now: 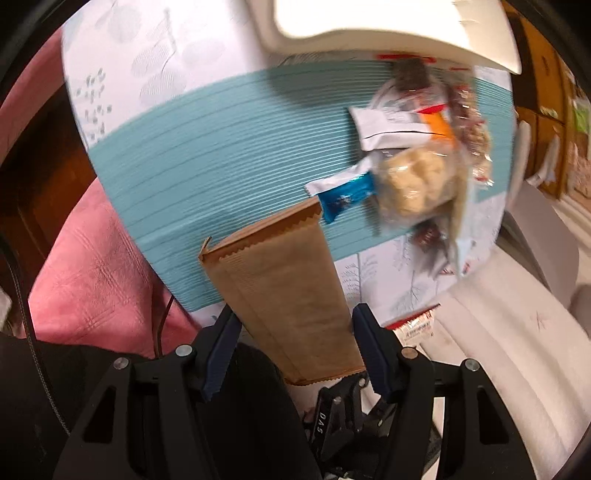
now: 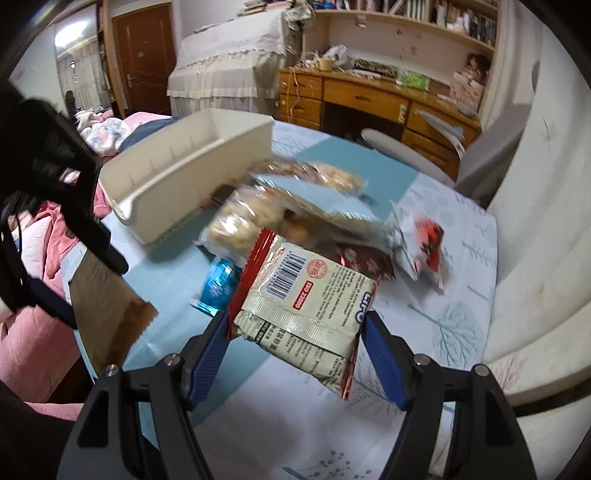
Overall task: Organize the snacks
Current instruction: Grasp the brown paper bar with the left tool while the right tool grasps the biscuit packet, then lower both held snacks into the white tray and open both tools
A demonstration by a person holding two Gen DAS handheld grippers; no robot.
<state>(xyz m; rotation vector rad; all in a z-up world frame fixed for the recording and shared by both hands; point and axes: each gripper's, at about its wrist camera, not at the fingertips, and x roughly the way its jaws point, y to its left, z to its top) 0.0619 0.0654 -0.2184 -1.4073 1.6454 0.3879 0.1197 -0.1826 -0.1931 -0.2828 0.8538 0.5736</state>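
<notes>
My left gripper [image 1: 295, 325] is shut on a flat brown paper packet [image 1: 280, 280], held tilted above the teal tablecloth [image 1: 207, 147]. In the right wrist view the same gripper [image 2: 85, 280] and brown packet [image 2: 107, 321] hang at the left. My right gripper [image 2: 295, 321] is shut on a cream and red snack packet [image 2: 306, 291] with a barcode, lifted off the table. Beyond it lies a pile of snacks: a clear bag of pale puffs [image 2: 251, 218], a blue wrapped bar [image 2: 219, 284], a red and white packet [image 2: 424, 247]. A long cream bin [image 2: 140, 218] stands behind the pile, its inside hidden.
The bin [image 1: 369, 22] fills the top of the left wrist view, the snack pile [image 1: 413, 177] below it. A pink blanket [image 1: 92, 288] lies past the table's left edge, a white padded seat [image 2: 535, 240] on the right. A wooden desk [image 2: 369, 96] and grey chair [image 2: 406, 151] stand behind.
</notes>
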